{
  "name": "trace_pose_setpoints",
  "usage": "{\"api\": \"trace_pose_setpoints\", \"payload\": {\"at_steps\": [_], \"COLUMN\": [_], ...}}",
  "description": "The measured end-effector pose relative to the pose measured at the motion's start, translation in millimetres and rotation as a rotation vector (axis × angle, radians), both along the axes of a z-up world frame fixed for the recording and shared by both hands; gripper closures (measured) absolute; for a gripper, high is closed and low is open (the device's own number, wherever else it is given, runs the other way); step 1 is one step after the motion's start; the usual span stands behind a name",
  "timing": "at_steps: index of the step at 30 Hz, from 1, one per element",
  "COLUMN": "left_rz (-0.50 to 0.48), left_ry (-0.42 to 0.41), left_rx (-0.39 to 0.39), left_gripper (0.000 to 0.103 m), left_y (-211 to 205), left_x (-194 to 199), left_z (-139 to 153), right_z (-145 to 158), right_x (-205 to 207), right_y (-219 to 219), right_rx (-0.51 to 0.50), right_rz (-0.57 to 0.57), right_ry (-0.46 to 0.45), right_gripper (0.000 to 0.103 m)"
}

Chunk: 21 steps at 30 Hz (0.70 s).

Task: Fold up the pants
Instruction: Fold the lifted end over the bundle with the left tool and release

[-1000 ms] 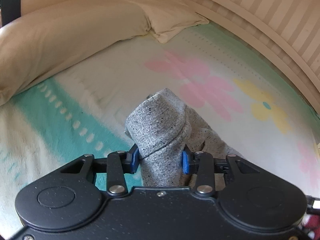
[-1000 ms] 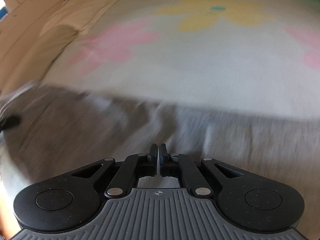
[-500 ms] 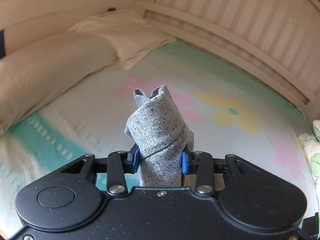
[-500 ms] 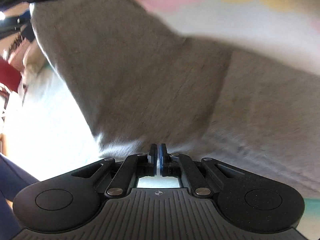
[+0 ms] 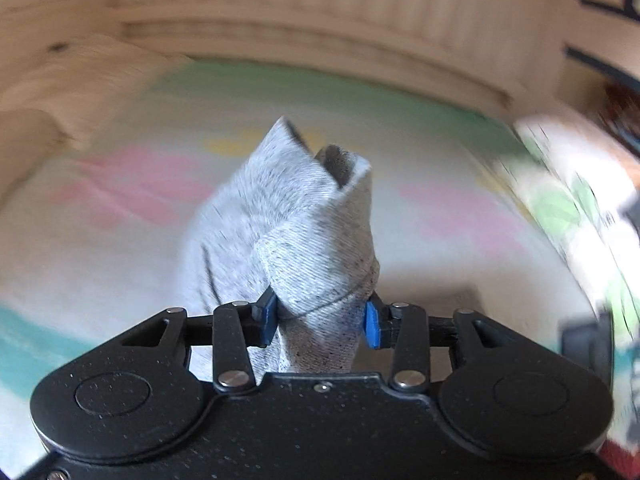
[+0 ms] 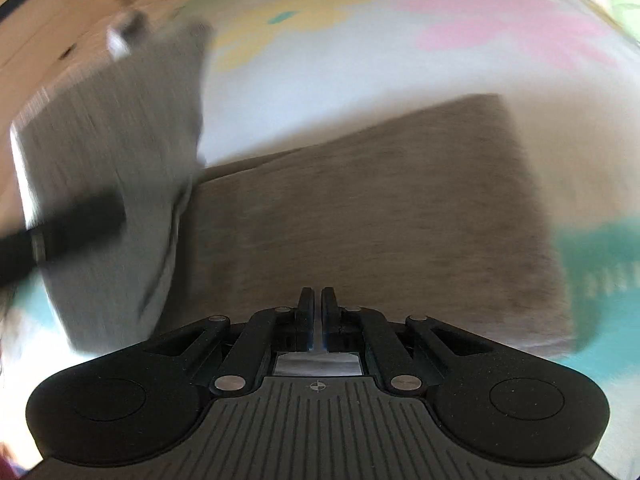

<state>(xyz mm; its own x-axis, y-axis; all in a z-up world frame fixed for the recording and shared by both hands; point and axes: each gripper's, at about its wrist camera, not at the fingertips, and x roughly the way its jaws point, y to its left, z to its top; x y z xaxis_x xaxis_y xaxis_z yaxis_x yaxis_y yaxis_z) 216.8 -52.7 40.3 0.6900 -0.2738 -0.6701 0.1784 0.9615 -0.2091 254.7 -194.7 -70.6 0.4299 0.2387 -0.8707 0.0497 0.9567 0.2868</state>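
Note:
The grey pants [image 5: 304, 224] are held bunched between the blue pads of my left gripper [image 5: 320, 316], lifted above the bed. In the right wrist view the pants [image 6: 360, 216] spread flat ahead, with a lifted part [image 6: 108, 152] hanging at the left where the other gripper's black finger [image 6: 72, 228] shows. My right gripper [image 6: 316, 308] is shut with its fingers nearly together; a thin edge of cloth seems pinched, but blur hides it.
The bed has a white sheet with pink and yellow flowers [image 5: 132, 184] and teal bands [image 6: 600, 252]. A wooden slatted bed frame [image 5: 320, 36] curves along the far side. A leaf-print cloth [image 5: 560, 196] lies at the right.
My left gripper has swung to the right and lifted with the pants bunch; the pillows have left its view. The right view now looks down on the flat pants.

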Motion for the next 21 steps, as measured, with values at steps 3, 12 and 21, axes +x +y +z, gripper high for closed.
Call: {"api": "trace_pose_setpoints", "payload": {"at_steps": [3, 12, 21], "left_rz": [-0.081, -0.137, 0.068], "left_ry": [0.068, 0.023, 0.118], "left_rx": [0.031, -0.136, -0.025], "left_gripper": [0.053, 0.049, 0.043], "left_y": [-28, 3, 57], "left_x": [3, 8, 26], "left_z": [-17, 8, -16], "right_z": [2, 7, 24], "right_x": [2, 3, -10], "right_y": [-14, -27, -46], "right_rx": [-0.014, 0.016, 0.141], "right_rz": [-0.055, -0.142, -0.267], "right_ry": [0.007, -0.056, -0.25], "right_gripper": [0.098, 0.097, 0.06]}}
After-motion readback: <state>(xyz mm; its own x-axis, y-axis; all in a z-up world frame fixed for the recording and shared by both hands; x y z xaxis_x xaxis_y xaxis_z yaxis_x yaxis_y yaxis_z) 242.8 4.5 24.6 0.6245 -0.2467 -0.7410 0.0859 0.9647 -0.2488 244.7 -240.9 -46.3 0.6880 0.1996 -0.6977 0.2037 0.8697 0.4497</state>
